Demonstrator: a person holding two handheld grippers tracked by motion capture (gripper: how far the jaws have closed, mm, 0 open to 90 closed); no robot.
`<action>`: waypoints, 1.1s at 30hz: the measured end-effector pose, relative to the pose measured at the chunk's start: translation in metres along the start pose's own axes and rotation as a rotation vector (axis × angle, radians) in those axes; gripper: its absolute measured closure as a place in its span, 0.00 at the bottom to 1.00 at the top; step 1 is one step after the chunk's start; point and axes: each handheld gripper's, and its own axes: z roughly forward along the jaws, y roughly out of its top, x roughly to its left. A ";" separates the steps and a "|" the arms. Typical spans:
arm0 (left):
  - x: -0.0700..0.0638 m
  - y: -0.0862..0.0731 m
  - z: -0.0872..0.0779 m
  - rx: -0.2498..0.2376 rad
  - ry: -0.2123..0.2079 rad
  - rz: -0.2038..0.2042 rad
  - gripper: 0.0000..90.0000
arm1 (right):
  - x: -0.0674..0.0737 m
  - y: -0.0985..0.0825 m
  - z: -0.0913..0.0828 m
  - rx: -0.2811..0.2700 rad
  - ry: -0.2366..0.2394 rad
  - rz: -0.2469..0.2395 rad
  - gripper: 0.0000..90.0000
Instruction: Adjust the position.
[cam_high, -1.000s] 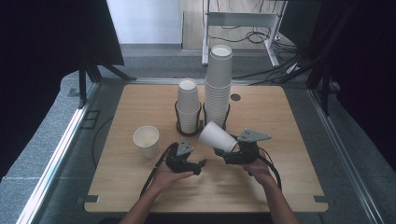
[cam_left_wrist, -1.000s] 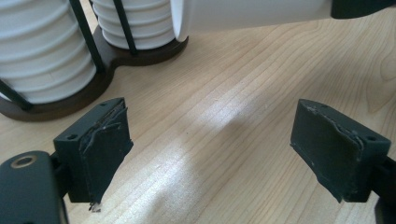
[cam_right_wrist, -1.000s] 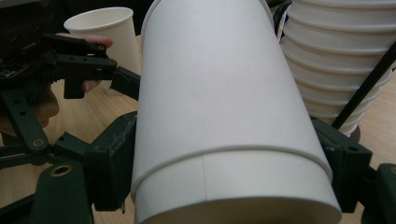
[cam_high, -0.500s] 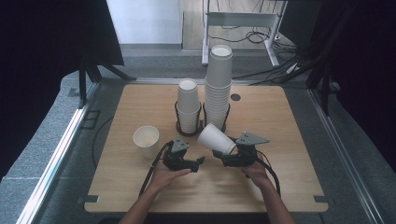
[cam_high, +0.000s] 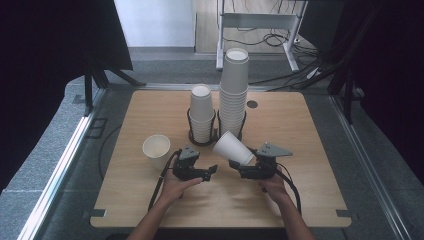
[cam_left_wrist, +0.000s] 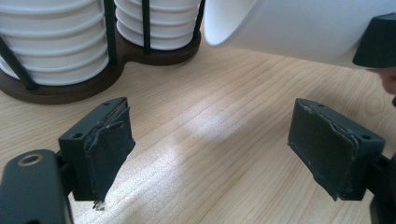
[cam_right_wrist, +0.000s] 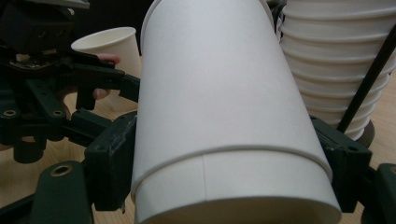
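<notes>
I have the right hand-held gripper (cam_high: 243, 173) clenched on a white paper cup (cam_high: 233, 148), its 2 black pads pressing the cup's base end from either side, as the right gripper view shows (cam_right_wrist: 229, 116). The cup is plain, matte white, with no print; it tapers from a wide rolled rim down to a narrower base, and a thin raised seam line rings it just above the bottom. In the high view it lies tilted off the table (cam_high: 320, 150), its open mouth pointing up and away toward the 2 stacks, just in front of the taller one. The left hand-held gripper (cam_high: 209, 172) is released with nothing between its pads; its jaws have just been closing a little, and in the left gripper view (cam_left_wrist: 210, 154) only bare wood lies between them, with the held cup's rim (cam_left_wrist: 280, 28) above and to the right. Both grippers sit near each other at the table's middle front. Behind them a dark 2-ring holder (cam_high: 192, 137) carries a short stack of cups (cam_high: 201, 112) and a tall stack (cam_high: 234, 90). A single upright cup (cam_high: 156, 150) stands to the left of the left hand-held gripper.
</notes>
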 end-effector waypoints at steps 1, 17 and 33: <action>0.000 0.000 0.000 -0.004 -0.003 -0.006 0.16 | 0.000 0.000 0.000 -0.006 0.001 0.000 0.23; 0.007 0.001 -0.007 -0.065 -0.044 -0.109 0.16 | 0.006 -0.001 -0.003 -0.117 0.043 0.019 0.23; 0.012 0.005 -0.016 -0.122 -0.114 -0.179 0.16 | 0.009 0.001 -0.008 -0.178 0.072 0.021 0.23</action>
